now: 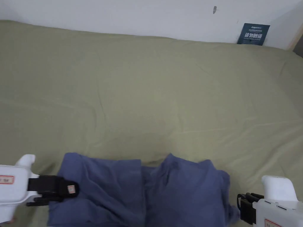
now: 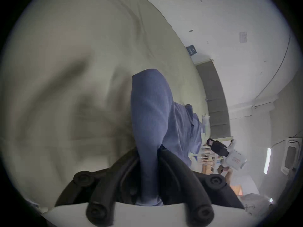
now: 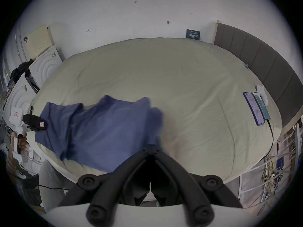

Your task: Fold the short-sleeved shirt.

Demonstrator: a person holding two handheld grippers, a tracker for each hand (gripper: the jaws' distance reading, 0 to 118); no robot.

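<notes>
**On the bed's near edge: shirt held at both sides**

Head view. Across the near edge of the olive-green bed sheet (image 1: 154,88) lies the blue short-sleeved shirt (image 1: 142,192), rumpled, with two humps rising toward the wall. The left gripper (image 1: 69,189) meets the shirt's left border, its black jaws drawn together on the cloth. The right gripper (image 1: 241,207) sits at the shirt's right border, just touching the fabric; its jaw state cannot be told from this angle. A dark blue sign (image 1: 253,34) leans against the white wall beyond the sheet's far edge.

Left gripper view. Between the left gripper's (image 2: 148,158) two jaws runs a band of the shirt (image 2: 150,109), clamped from both sides and stretching away over the sheet (image 2: 73,66). Past the shirt's far end the right gripper (image 2: 211,143) is seen, close to the fabric's edge.

Right gripper view. Ahead of the right gripper (image 3: 150,150) the shirt (image 3: 101,129) spreads leftward over the sheet (image 3: 180,86); the jaw tips are closed together at the shirt's blurred right edge, though whether cloth lies between them cannot be told. At the shirt's opposite side the left gripper (image 3: 43,124) bites its border. Two phones (image 3: 255,107) lie side by side near the sheet's right edge, beside the grey headboard (image 3: 262,60).
</notes>
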